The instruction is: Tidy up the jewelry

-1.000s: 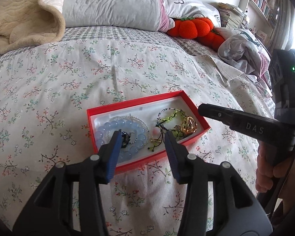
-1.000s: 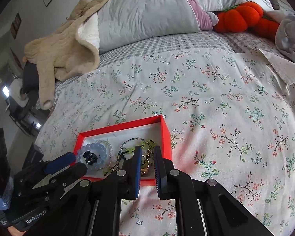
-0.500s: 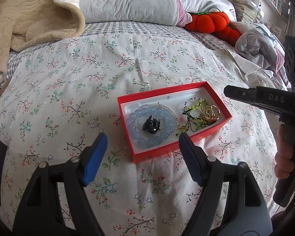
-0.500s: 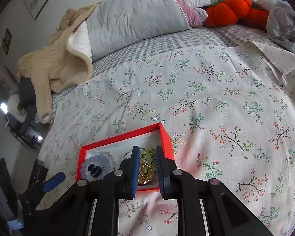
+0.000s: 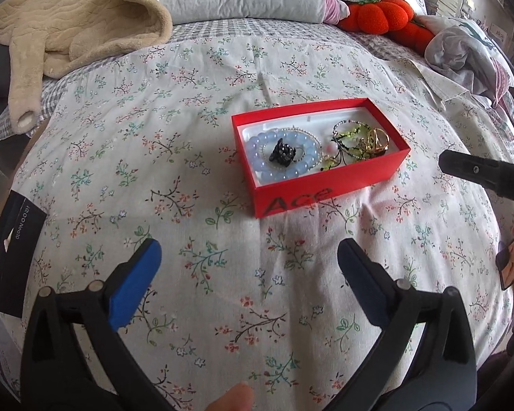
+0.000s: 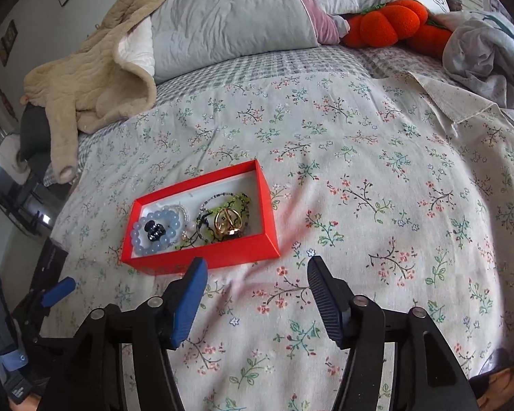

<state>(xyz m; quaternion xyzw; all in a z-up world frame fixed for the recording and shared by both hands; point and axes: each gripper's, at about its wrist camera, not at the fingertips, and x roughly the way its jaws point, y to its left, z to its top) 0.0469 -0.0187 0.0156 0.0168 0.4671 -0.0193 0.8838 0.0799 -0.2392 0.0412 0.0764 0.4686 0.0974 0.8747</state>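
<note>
Floral bedspread (image 5: 195, 109) carries the red box (image 5: 329, 191) holding all jewelry; left gripper (image 5: 248, 267) and right gripper (image 6: 257, 286), now backed away from it, are opening empty; sorting looks finished.

The red box (image 5: 329, 191) looks like matt card with a smooth white lining. In it lie glossy translucent blue beads (image 5: 281, 152) and a shiny gold metal ring (image 6: 228, 224). The floral bedspread (image 5: 222, 78) is soft matt cloth; at 11 o'clock a beige robe (image 5: 68, 27) looks fleecy.

Left gripper (image 5: 248, 260) and right gripper (image 6: 257, 274), both angled downward, fingers (image 5: 135, 284) spreading apart, empty.
</note>
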